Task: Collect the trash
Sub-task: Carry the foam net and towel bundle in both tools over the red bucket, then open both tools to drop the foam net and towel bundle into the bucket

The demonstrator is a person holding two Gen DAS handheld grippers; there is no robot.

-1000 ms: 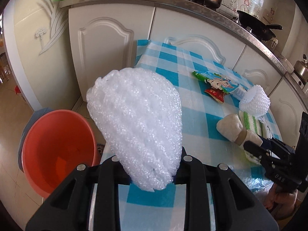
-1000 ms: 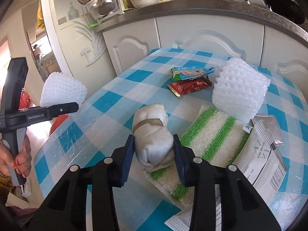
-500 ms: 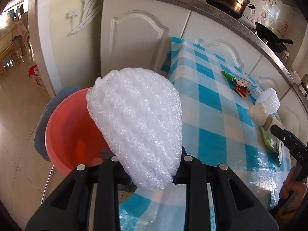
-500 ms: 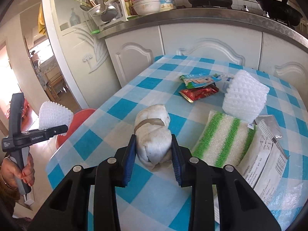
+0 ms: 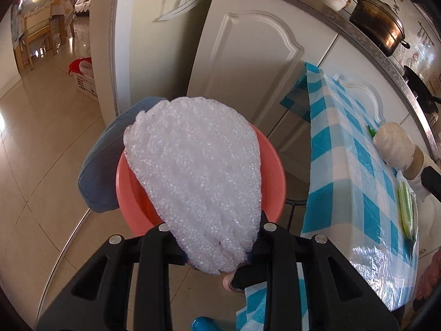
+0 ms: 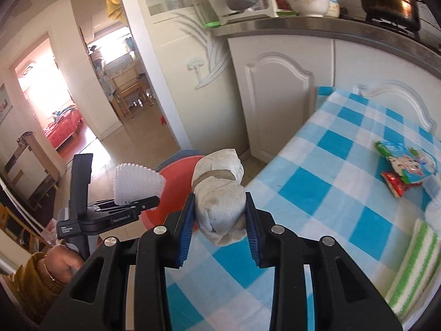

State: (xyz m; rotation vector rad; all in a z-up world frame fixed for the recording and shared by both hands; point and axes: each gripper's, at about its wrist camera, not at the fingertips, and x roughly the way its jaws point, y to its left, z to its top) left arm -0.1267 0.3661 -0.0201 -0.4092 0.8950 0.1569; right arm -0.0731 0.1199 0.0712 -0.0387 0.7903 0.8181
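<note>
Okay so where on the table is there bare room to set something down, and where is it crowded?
Free: the checked tablecloth from the edge near the red basin across to the snack wrappers, and the near strip in front of the right gripper. Crowded: the far right side, around the wrappers and the green-striped foam sheet.

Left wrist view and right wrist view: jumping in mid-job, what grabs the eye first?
The white foam fruit net fills the left wrist view, clamped in the left gripper directly over the orange basin on the floor beside the checked tablecloth. In the right wrist view, the right gripper holds a banded wad of white paper at the table's edge.
</note>
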